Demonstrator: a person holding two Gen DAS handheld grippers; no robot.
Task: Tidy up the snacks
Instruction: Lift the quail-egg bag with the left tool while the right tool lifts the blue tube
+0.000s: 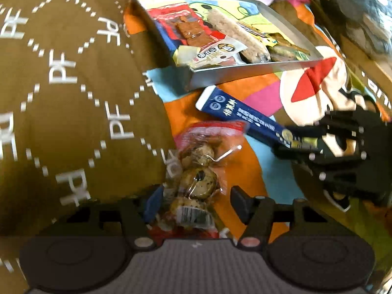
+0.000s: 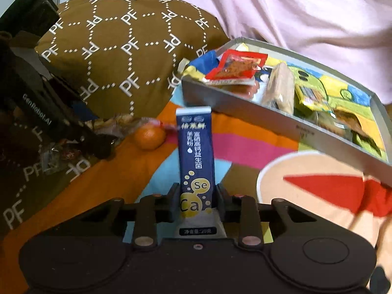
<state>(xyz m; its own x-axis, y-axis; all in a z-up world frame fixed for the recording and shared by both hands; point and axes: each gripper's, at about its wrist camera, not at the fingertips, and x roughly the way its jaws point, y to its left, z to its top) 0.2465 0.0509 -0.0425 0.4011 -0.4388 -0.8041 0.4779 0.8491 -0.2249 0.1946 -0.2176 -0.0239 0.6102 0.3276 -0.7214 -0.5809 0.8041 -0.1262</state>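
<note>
My right gripper (image 2: 197,196) is shut on the near end of a dark blue stick packet (image 2: 196,147), which points away from me over the colourful sheet. In the left wrist view the same packet (image 1: 235,117) lies slanted below the box, with the right gripper (image 1: 301,142) clamped on its lower right end. My left gripper (image 1: 196,196) straddles a clear packet of round brown snacks with a red top (image 1: 201,161). Narrow gaps show between its pads and the packet. A grey box (image 1: 245,73) behind holds several snack packets.
A brown pillow (image 1: 73,85) printed with white letters lies left of the snacks. A small orange fruit (image 2: 149,136) rests on the sheet beside the blue packet. The grey box (image 2: 245,107) stands at the right, with pink cloth (image 2: 294,12) behind it.
</note>
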